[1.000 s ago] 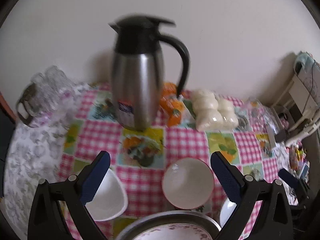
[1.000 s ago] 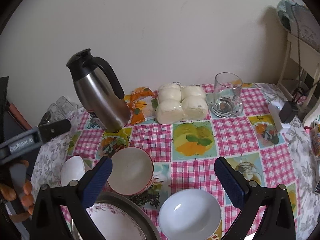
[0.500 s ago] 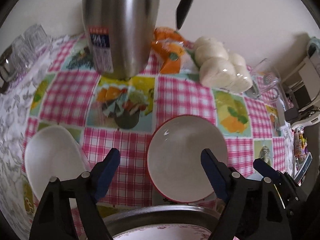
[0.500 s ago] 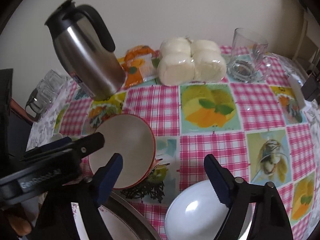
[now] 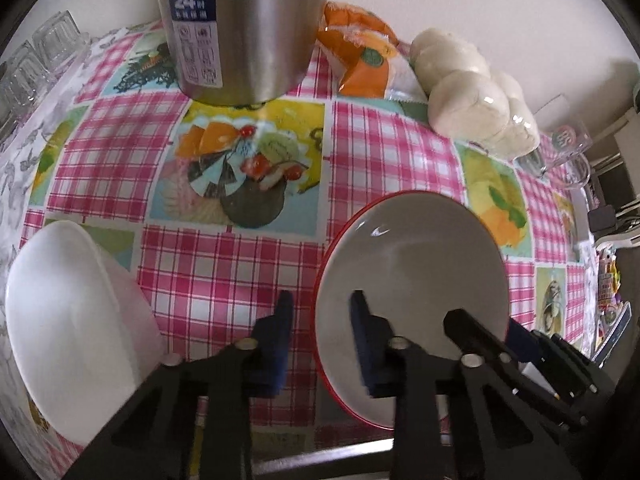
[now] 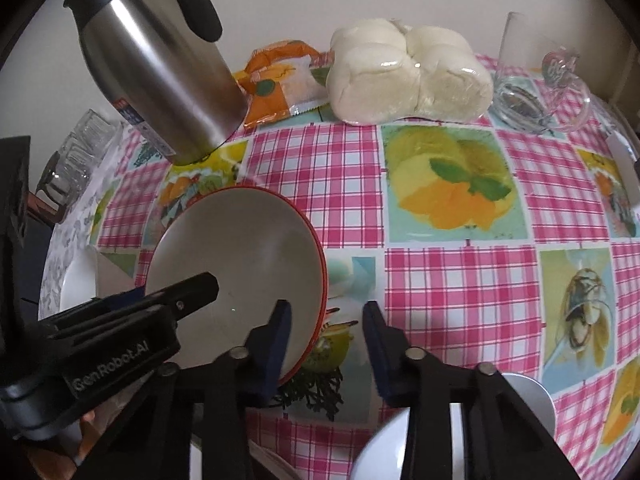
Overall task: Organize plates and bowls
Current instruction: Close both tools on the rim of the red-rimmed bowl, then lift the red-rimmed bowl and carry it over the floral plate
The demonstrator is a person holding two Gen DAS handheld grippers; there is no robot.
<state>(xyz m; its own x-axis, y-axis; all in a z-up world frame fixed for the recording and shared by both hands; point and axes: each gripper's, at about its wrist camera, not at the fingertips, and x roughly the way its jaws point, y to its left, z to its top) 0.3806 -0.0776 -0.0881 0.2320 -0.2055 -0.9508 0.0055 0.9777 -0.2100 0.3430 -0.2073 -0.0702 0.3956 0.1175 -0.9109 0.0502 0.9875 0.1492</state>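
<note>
A red-rimmed bowl [image 5: 416, 264] with a pale inside sits on the checked tablecloth; it also shows in the right wrist view [image 6: 240, 256]. My left gripper [image 5: 322, 312] straddles its left rim, one finger outside and one inside, jaws narrowed with a gap still showing. My right gripper [image 6: 326, 322] straddles its right rim, one finger inside and one outside, also partly closed. A white bowl [image 5: 68, 320] lies to the left. Another white bowl [image 6: 460, 420] lies at the bottom right of the right wrist view.
A steel thermos jug [image 5: 244, 28] stands behind the bowls, beside an orange snack packet [image 5: 360, 60], wrapped white buns [image 6: 408, 68] and a glass mug [image 6: 536, 80]. Small glasses [image 5: 36, 60] stand at the far left. A metal plate rim [image 5: 320, 456] lies just below the bowl.
Both grippers have moved forward and down onto the red-rimmed bowl and narrowed their jaws over its opposite rims. The bowl now looks closer and larger in both views.
</note>
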